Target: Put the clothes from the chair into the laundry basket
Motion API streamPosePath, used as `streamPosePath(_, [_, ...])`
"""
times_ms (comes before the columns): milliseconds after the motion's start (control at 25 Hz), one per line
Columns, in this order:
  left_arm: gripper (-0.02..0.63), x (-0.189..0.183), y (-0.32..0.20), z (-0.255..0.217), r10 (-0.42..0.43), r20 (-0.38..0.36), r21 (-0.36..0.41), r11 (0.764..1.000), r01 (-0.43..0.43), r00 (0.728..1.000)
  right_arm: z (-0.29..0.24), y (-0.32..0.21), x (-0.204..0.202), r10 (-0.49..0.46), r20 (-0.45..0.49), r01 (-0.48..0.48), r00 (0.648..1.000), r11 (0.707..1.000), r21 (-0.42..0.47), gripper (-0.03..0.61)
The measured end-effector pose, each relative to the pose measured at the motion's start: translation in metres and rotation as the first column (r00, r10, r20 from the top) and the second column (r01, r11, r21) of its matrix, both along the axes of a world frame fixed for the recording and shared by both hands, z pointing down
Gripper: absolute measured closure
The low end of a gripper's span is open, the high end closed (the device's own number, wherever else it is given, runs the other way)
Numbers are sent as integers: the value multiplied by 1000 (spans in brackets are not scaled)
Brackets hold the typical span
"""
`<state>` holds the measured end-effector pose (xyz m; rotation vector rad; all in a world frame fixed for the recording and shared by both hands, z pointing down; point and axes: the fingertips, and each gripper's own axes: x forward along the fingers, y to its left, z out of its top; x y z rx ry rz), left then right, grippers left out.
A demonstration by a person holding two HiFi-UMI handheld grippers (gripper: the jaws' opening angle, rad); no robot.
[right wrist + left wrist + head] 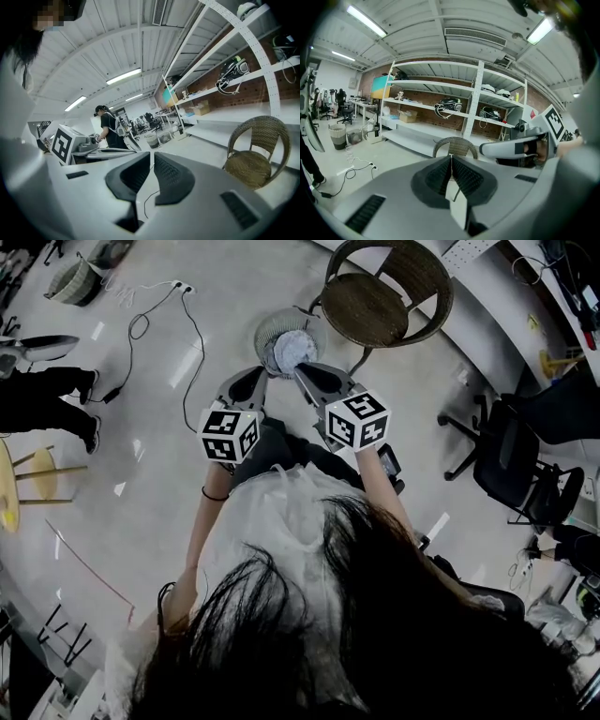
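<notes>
The wicker chair [384, 298] stands at the top of the head view with a bare seat; it also appears in the left gripper view [454, 146] and the right gripper view [255, 151]. Just left of it is the round laundry basket [267, 329], holding a light bundle of clothes [292, 351]. My left gripper [264, 373] and right gripper [299, 372] hang side by side above the basket's near edge. Both are shut with nothing between the pads. The left jaws [451, 158] meet, and the right jaws [152, 158] stand close together and bare.
A black office chair [520, 460] stands at the right. A person's legs [47, 395] are at the left, near a floor cable and power strip [141, 329]. Another basket [75, 279] sits top left. White shelving [454, 103] runs behind the chair.
</notes>
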<state>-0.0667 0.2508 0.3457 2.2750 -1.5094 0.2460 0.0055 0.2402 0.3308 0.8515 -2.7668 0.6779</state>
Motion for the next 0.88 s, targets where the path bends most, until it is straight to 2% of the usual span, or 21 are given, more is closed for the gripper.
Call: streamPosePath(880, [594, 10, -3, -6, 27, 20, 10, 1000, -27, 999, 2, 6, 0, -31, -65, 34, 997, 998, 43, 538])
